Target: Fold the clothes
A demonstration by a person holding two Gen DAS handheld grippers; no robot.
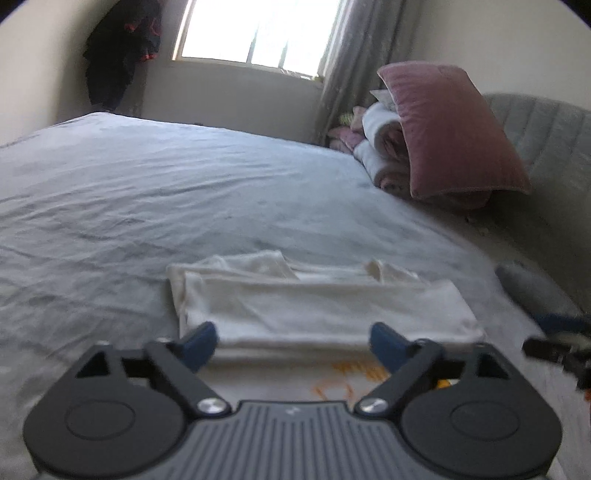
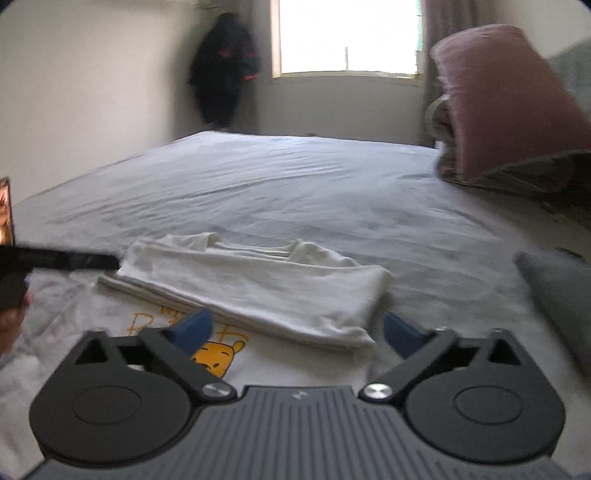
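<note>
a white t-shirt (image 1: 317, 310) lies on the bed (image 1: 147, 206), folded over on itself so that its far part is doubled back across the near part. the near part shows an orange-yellow cartoon bear print (image 2: 214, 360) with orange lettering beside it. in the left wrist view the left hand-held gripper (image 1: 295, 341) hangs over the near edge of the folded layer with its 2 blue fingertips (image 1: 199, 341) spread wide apart and nothing pinched between them; the cloth lies flat below, apart from the tips. in the right wrist view the right hand-held gripper (image 2: 299, 330) is spread just as wide, its tips standing on either side of the right corner of the folded layer without pressing on it. the left hand-held gripper shows as a dark bar at the left edge of the right wrist view, near the shirt's left end. a pink pillow (image 1: 450, 129) leans on a stack of rolled blankets (image 1: 384, 147) at the far right of the bed, by a grey padded headboard (image 1: 546, 136). a grey cloth (image 2: 554, 291) lies on the bed to the right of the shirt. beyond the bed are a bright window (image 1: 258, 29), a grey curtain (image 1: 354, 55) and dark clothes (image 1: 122, 55) hanging in the corner.
</note>
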